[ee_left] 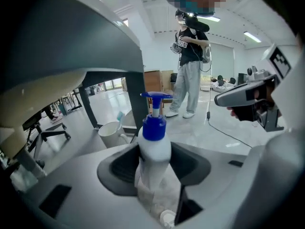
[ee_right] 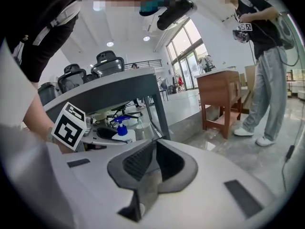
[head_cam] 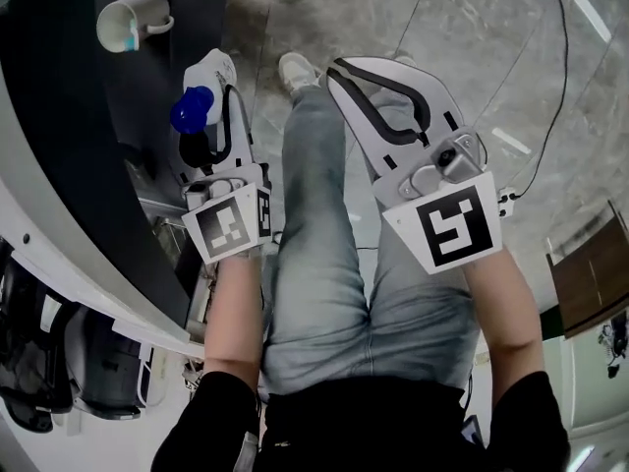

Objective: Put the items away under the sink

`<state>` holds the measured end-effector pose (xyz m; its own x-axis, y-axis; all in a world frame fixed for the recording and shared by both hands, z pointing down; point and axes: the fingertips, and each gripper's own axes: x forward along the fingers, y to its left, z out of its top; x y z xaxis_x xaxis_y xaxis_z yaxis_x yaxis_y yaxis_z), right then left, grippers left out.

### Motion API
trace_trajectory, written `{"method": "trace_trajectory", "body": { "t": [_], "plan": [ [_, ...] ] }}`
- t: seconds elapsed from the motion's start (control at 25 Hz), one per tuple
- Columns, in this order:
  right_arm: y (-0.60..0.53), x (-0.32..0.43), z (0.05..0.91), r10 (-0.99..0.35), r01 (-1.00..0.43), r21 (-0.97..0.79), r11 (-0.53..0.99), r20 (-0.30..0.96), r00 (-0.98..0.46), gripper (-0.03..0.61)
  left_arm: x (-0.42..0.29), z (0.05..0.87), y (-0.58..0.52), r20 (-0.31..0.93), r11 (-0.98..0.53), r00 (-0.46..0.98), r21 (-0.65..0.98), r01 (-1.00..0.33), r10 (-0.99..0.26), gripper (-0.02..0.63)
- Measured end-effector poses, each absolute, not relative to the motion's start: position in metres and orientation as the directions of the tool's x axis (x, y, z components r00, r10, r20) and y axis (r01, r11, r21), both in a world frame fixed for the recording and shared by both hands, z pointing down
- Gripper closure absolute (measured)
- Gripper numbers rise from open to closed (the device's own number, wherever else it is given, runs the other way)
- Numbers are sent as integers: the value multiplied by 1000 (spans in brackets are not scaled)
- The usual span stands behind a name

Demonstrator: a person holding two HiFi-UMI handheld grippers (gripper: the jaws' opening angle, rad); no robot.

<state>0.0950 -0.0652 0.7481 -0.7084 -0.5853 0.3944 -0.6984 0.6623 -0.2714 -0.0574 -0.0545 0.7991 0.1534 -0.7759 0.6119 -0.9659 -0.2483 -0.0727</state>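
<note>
A white pump bottle [head_cam: 207,80] with a blue pump head sits upright between the jaws of my left gripper [head_cam: 211,106], which is shut on it. In the left gripper view the bottle [ee_left: 153,147] fills the middle, pinched low down by that gripper [ee_left: 155,175]. It hangs beside the dark space under the counter. A white cup [head_cam: 133,20] holding a toothbrush stands deeper in that space; the cup [ee_left: 110,133] lies just beyond the bottle. My right gripper [head_cam: 339,72] is over the person's legs, shut and holding nothing [ee_right: 152,171].
A pale curved counter rim [head_cam: 59,264] runs down the left, with a dark support post [ee_left: 138,104] beneath it. A black cable [head_cam: 550,116] trails over the marble floor. Another person [ee_left: 188,70] stands farther off, near a wooden cabinet [ee_right: 221,99].
</note>
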Motion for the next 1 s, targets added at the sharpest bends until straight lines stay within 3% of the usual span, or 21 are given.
{"method": "trace_trajectory", "body": {
  "t": [0.56,1.0],
  "plan": [
    [-90,46,773,-521,-619,-292,729,351,-778,534,-145,819,-70,547,48,-133,-167,-985,-827,407],
    [-102,32,777,-498,-601,-300,741,354,-791,534,-183,822,-101,495,211,-270,-173,-962,-826,407]
  ]
}}
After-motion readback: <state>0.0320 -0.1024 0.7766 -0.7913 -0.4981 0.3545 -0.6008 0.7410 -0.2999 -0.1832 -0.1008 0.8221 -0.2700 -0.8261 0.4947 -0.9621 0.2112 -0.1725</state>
